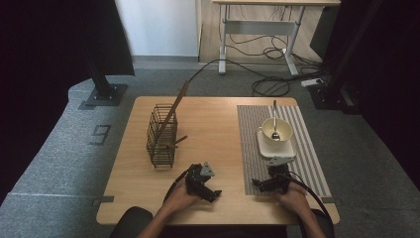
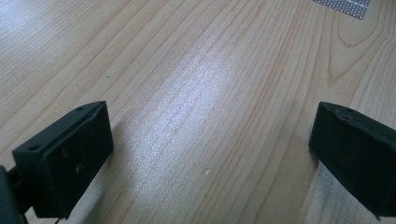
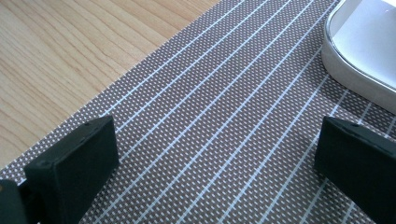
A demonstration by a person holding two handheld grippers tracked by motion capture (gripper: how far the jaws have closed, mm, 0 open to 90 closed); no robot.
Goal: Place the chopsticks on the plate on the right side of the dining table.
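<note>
A white bowl with a spoon standing in it sits on a white square plate on the striped placemat. A black wire basket holding long wooden utensils stands on the left half of the table. My left gripper rests low over bare wood near the front edge, its jaws wide apart and empty. My right gripper lies over the placemat just in front of the plate, open and empty. The plate's rim shows at the upper right of the right gripper view.
The wooden table has bare wood between basket and placemat. A corner of the placemat appears at the top right of the left gripper view. Beyond the table are grey carpet, a desk frame and floor cables.
</note>
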